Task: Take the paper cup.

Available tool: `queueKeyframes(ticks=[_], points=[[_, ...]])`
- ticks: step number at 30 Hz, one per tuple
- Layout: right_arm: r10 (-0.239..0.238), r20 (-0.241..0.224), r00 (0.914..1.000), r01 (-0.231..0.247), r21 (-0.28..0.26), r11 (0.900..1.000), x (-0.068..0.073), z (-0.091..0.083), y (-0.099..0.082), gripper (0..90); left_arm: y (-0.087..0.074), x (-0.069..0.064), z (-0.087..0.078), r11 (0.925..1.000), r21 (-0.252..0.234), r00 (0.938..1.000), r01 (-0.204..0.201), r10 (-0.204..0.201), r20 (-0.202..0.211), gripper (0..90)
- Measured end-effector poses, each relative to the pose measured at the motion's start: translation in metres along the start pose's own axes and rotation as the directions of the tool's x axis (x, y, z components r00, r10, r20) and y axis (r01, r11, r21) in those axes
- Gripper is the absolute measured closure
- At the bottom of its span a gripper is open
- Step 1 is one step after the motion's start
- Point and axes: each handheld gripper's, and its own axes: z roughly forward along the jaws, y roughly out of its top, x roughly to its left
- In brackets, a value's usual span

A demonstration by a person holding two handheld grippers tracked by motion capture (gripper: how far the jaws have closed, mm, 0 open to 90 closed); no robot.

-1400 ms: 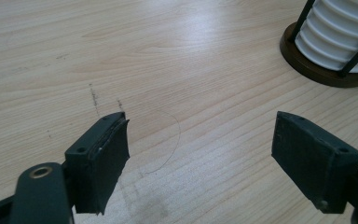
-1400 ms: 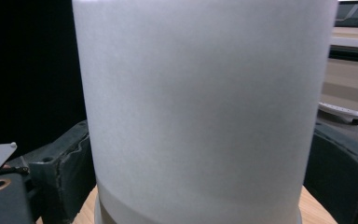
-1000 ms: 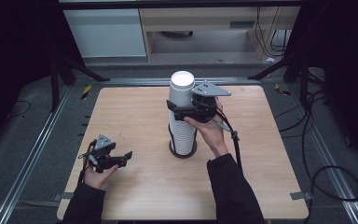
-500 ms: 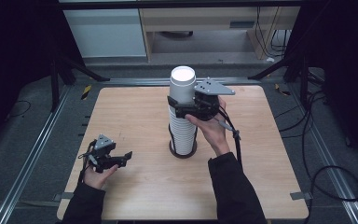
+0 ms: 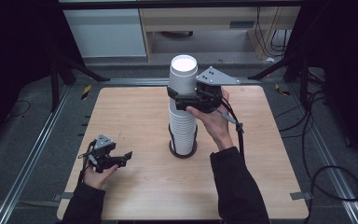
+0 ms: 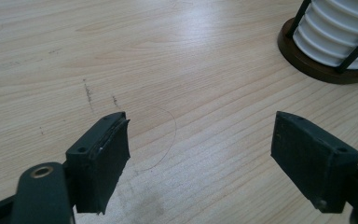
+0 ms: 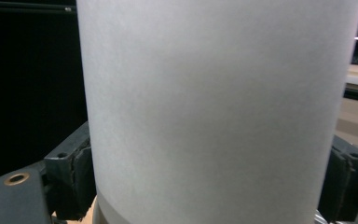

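Pale wood with a fine grain makes up the table [image 5: 135, 107], a squarish top with rounded corners set over a grey floor [image 5: 23, 135] that carries metal rails and loose black cables. Near the middle of the table stands a tall stack of white paper cups [image 5: 182, 126], ribbed where the rims nest, held upright in a stand [image 5: 182, 150] with a dark round base and thin black rods; in the left gripper view the same base [image 6: 317, 70] and the lowest cups [image 6: 335, 32] sit at the upper right. At the top of the stack is the top cup [image 5: 183, 79], mouth up, its smooth white wall [image 7: 214, 107] taking up most of the right gripper view. The right gripper [image 5: 181, 97] is raised to that height, a hand [image 5: 214, 121] behind it, a dark sleeve below and a grey three-cornered plate on top; its two black jaws press against either side of the top cup, gripping it. The left gripper [image 5: 127, 157] lies low near the front left corner of the table, well apart from the stack, with the other hand [image 5: 95, 175] around it. Its jaws are spread wide over bare wood with nothing between them, and a few faint dark scuffs [image 6: 89, 93] mark the surface just ahead.
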Motion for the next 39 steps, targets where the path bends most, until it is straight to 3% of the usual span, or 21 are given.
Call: queueKeyframes(ticks=[13, 20, 29, 39], points=[[-0.019, 0.019, 0.9996, 0.02, -0.053, 0.9984, 0.0, -0.014, 0.027, 12.6, 0.0, 0.0, -0.001, 1.0, -0.004, 1.0, 0.0, 0.0, 0.003, 18.7], [-0.033, 0.047, 0.9983, 0.037, -0.069, 0.997, -0.007, -0.038, 0.032, 12.6, 0.001, 0.0, -0.002, 1.0, -0.005, 1.0, -0.001, 0.001, 0.0, 18.7], [-0.032, 0.083, 0.996, 0.036, -0.041, 0.9985, -0.019, -0.068, 0.016, 12.6, 0.002, -0.002, -0.003, 1.0, -0.005, 0.9998, -0.008, 0.009, 0.016, 18.7], [-0.019, 0.1, 0.9948, 0.016, 0.029, 0.9994, -0.031, -0.093, -0.022, 12.5, 0.002, -0.005, -0.003, 0.9998, -0.007, 0.9995, -0.016, 0.016, 0.028, 21.2]])
